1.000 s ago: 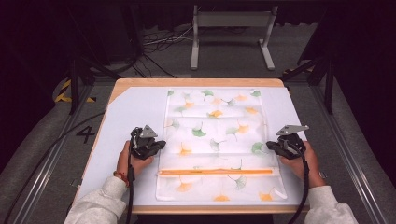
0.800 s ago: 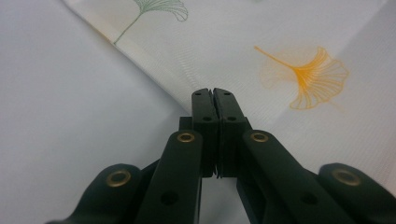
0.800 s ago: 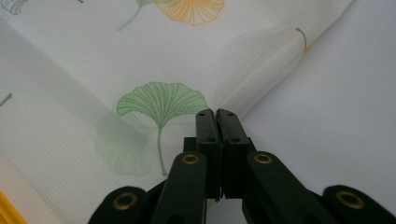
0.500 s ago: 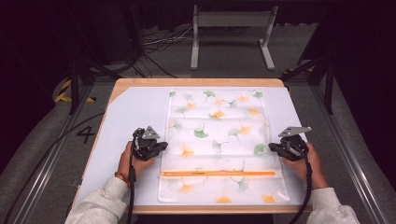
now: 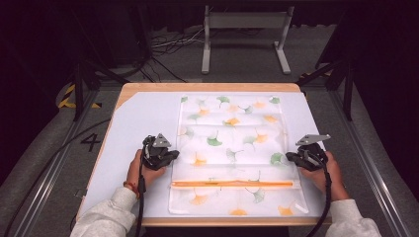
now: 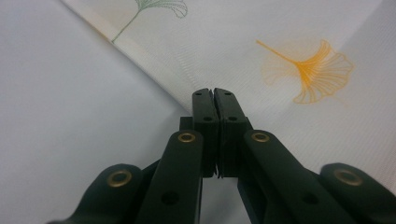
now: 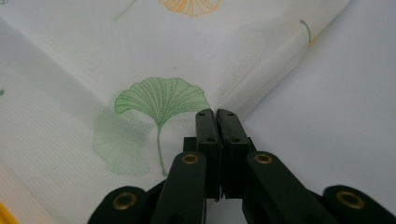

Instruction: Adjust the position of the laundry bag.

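A sheer white cloth (image 5: 232, 148) printed with green and orange ginkgo leaves lies spread flat over the middle of the white-covered table (image 5: 138, 123), with an orange strip (image 5: 232, 183) running across it near the person's edge. The left gripper (image 5: 170, 157) sits at the cloth's left edge and the right gripper (image 5: 291, 157) at its right edge, each with jaws clenched together at the hem; whether fabric is pinched between them cannot be told. A metal stand (image 5: 244, 34) rests on the floor beyond the table, well apart.
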A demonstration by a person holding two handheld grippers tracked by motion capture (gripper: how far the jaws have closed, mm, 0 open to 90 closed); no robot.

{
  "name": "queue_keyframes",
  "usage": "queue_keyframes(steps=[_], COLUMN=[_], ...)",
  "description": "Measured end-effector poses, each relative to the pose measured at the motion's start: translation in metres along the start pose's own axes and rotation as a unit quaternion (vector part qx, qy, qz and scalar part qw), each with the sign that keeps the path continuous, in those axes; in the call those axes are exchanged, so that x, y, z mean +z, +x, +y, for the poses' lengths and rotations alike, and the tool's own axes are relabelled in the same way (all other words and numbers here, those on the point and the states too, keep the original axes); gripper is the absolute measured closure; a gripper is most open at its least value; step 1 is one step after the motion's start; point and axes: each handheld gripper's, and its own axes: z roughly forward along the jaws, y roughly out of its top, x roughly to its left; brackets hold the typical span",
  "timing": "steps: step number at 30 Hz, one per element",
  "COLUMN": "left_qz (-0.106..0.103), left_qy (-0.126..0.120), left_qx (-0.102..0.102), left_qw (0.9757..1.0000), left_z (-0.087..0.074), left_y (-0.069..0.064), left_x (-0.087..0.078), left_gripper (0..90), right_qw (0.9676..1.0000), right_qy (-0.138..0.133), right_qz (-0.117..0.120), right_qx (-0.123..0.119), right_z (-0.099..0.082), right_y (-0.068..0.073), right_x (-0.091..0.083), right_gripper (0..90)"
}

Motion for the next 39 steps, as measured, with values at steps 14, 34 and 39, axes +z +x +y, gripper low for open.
queue_keyframes(steps=[14, 34, 39], left_qz=[0.005, 0.008, -0.012], left_qy=[-0.016, -0.065, -0.065], left_qx=[0.007, 0.008, 0.01], left_qw=[0.9998, 0.9978, 0.9977], left_z=[-0.001, -0.036, -0.056], left_y=[0.002, -0.007, -0.016], left_x=[-0.007, -0.068, -0.08], left_gripper=[75.7, 22.1, 23.5], right_qw=[0.9999, 0.9979, 0.9967], right_qy=[-0.003, -0.063, -0.078], right_qz=[-0.01, 0.005, 0.013], right_qx=[0.006, -0.018, -0.018], right_z=[-0.001, 0.018, 0.021], right_y=[-0.001, 0.018, 0.022], right_x=[0.0, -0.01, -0.012], right_gripper=[78.2, 53.4, 51.1])
